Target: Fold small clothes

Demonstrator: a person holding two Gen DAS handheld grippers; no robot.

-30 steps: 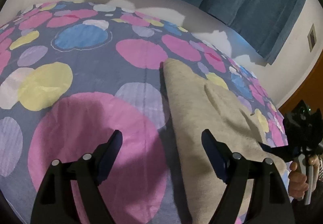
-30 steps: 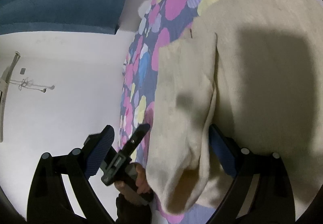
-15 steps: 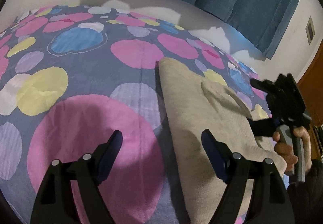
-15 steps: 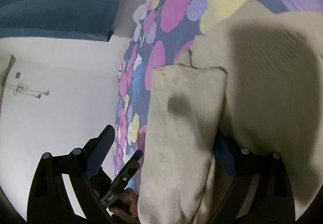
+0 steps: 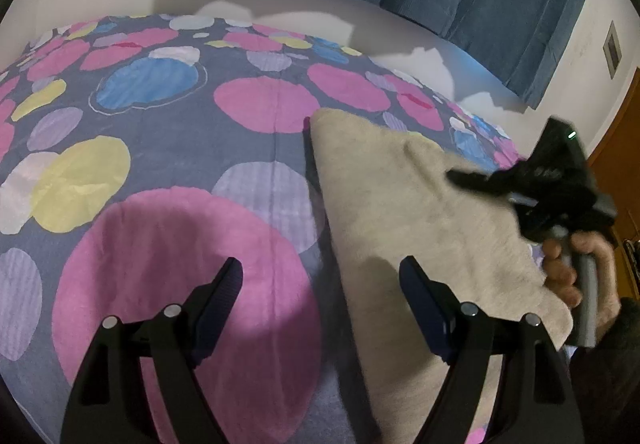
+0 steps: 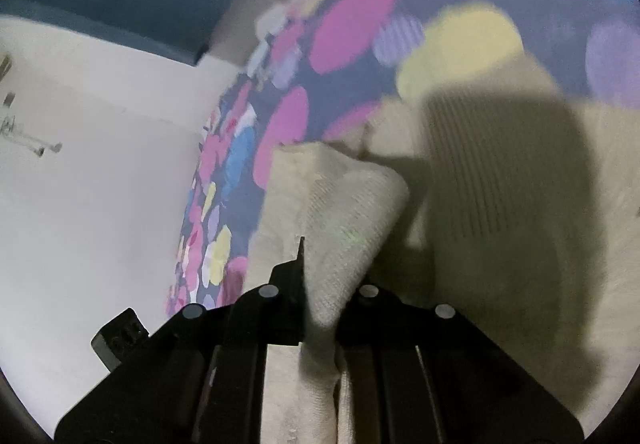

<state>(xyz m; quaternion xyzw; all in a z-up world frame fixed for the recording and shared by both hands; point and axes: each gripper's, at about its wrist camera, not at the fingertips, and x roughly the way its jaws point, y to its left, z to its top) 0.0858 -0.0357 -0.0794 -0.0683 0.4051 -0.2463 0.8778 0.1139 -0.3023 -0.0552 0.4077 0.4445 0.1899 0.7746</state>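
Right wrist view shows the beige knit garment [image 6: 500,204] lying on the spotted bedspread [image 6: 352,24], with a folded flap of it pinched between the pressed-together fingers of the right gripper [image 6: 316,308]. The hold looks thin and near the flap's edge, so a quick pull could slip the knit free or drag the whole garment askew across the bedspread. In the left wrist view the left gripper [image 5: 320,292] hangs spread and empty just beside the garment's edge, pinning nothing, so the body may shift. No containers are in sight.
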